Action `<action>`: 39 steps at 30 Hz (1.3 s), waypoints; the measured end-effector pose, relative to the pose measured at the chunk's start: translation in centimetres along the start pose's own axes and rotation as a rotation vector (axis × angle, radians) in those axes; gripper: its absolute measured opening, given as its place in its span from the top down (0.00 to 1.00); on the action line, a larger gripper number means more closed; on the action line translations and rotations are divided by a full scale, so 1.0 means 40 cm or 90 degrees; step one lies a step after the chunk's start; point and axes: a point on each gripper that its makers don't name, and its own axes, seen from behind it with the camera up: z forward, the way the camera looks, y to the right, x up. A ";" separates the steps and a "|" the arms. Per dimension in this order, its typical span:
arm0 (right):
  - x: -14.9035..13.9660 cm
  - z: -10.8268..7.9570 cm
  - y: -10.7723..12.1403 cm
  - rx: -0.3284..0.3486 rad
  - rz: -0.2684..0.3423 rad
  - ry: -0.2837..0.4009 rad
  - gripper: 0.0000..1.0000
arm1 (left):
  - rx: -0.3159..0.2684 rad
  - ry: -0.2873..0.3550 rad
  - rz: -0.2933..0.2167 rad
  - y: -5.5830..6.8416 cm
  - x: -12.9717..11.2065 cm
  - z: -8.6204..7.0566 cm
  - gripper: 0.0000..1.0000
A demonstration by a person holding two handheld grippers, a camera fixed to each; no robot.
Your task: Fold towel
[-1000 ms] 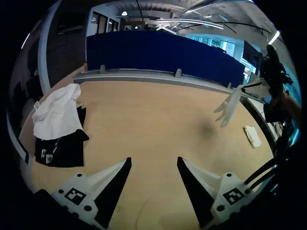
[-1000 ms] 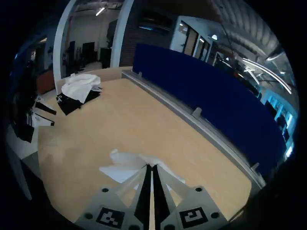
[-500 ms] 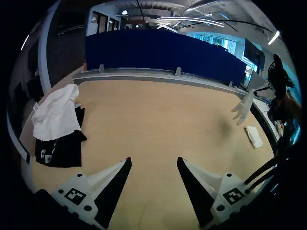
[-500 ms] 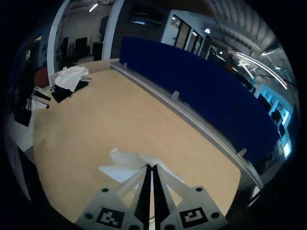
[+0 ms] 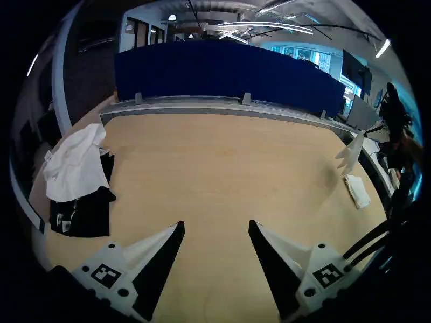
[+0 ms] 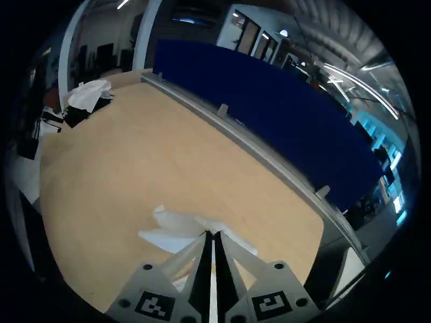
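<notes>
Status: towel [image 6: 178,229] pinched by right gripper [image 6: 213,242], left gripper [image 5: 215,237] spread, empty

Wooden table [image 5: 215,161] spans frame centre, with a blue partition [image 5: 226,70] along its upper edge. White cloth heap [image 5: 73,164] at left, on black items [image 5: 81,215]. The towel sits lower centre in the right gripper view, between the pressed-together fingers. Small folded cloth [image 5: 357,191] at far right.

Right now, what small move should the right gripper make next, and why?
Probably lower the right gripper: it is shut on a white towel hanging above the table, close to a folded towel lying there. The left gripper is open, holding nothing.
</notes>
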 end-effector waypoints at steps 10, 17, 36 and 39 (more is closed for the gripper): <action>-0.074 -0.009 0.042 -0.010 0.019 -0.020 0.97 | 0.001 -0.002 0.007 0.020 0.005 0.002 0.12; -0.113 -0.028 0.040 -0.015 0.022 -0.028 0.97 | 0.001 -0.002 0.012 0.029 0.010 -0.005 0.12; -0.384 -0.116 -0.003 -0.040 0.059 -0.118 0.97 | -0.016 -0.003 0.030 0.064 0.016 -0.009 0.12; -0.417 -0.121 -0.007 -0.047 0.065 -0.128 0.97 | -0.017 -0.004 0.033 0.066 0.015 -0.008 0.12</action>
